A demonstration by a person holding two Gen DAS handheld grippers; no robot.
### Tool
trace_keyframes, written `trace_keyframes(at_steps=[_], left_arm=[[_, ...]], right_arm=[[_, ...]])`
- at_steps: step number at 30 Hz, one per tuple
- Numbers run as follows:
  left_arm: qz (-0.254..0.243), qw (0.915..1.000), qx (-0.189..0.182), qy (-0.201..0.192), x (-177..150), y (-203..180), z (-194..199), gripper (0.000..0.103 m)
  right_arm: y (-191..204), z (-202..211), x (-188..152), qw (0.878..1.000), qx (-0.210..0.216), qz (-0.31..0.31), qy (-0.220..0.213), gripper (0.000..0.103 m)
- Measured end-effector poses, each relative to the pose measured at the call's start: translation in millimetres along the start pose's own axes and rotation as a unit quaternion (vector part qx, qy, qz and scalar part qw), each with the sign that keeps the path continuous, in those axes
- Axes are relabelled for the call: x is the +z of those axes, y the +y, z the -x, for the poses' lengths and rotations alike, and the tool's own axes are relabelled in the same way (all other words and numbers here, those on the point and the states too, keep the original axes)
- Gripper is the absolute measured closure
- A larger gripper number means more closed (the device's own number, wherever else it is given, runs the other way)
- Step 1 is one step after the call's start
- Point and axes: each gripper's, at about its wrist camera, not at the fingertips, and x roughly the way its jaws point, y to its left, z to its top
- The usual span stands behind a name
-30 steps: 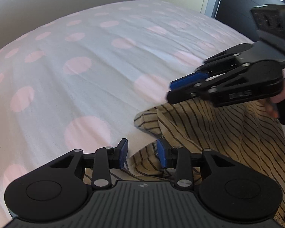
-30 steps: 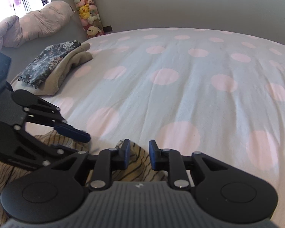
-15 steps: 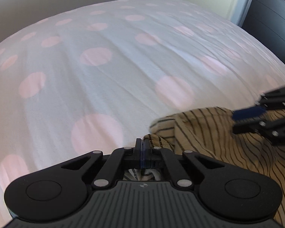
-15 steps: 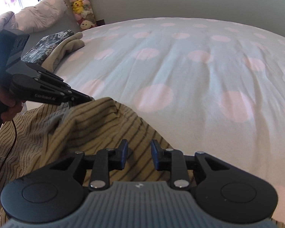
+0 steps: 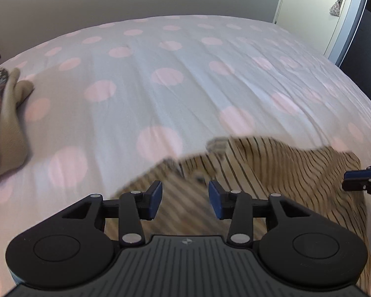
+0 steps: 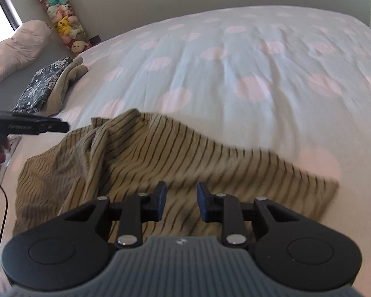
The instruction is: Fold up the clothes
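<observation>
The tan, dark-striped cotton garment (image 6: 146, 158) lies bunched on the near part of the pink-dotted bedsheet (image 6: 235, 61), with the left tool (image 5: 184, 195) and right tool (image 6: 181, 199) both released above it, gripping nothing. Its left side looks rumpled, though blur hides detail, so a grab there may catch two layers and fold crookedly.

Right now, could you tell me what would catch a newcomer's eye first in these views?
The tan striped garment lies rumpled at the near edge of the bed, on the pale bedspread with pink dots. Both tongs, left and right, hang open just above it, gripping nothing. Far left sits a folded stack of clothes, with stuffed toys in the corner behind.
</observation>
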Motion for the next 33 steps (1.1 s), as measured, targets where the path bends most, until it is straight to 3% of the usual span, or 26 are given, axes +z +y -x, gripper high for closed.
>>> trace_keyframes(at_steps=[4, 9, 14, 19, 25, 29, 33], left_arm=[[0.0, 0.9999, 0.012, 0.004, -45.6, -20.8, 53.4, 0.064], [0.05, 0.9981, 0.018, 0.03, -109.9, -33.3, 102.3, 0.064], [0.117, 0.9921, -0.001, 0.047, -170.9, -45.2, 129.7, 0.064], [0.168, 0.9843, -0.007, 0.056, -211.6, -51.6, 138.6, 0.064], [0.229, 0.9711, -0.013, 0.068, -250.4, -53.4, 137.6, 0.064], [0.271, 0.96, 0.003, 0.071, -269.1, -50.2, 128.8, 0.064], [0.277, 0.9565, 0.007, 0.091, -281.5, -51.2, 115.3, 0.064]], right_arm=[[4.3, 37.3, -40.4, 0.999, -0.016, -0.037, 0.015, 0.072], [5.5, 75.5, -96.6, 0.992, -0.036, -0.118, 0.036, 0.064], [11.8, 96.8, -152.4, 0.975, -0.014, -0.208, 0.07, 0.063], [23.1, 100.0, -193.6, 0.964, -0.013, -0.245, 0.103, 0.063], [31.1, 92.5, -207.1, 0.965, -0.028, -0.231, 0.123, 0.068], [33.6, 79.2, -209.0, 0.965, -0.042, -0.214, 0.143, 0.072], [38.0, 73.7, -208.5, 0.969, -0.052, -0.185, 0.152, 0.079]])
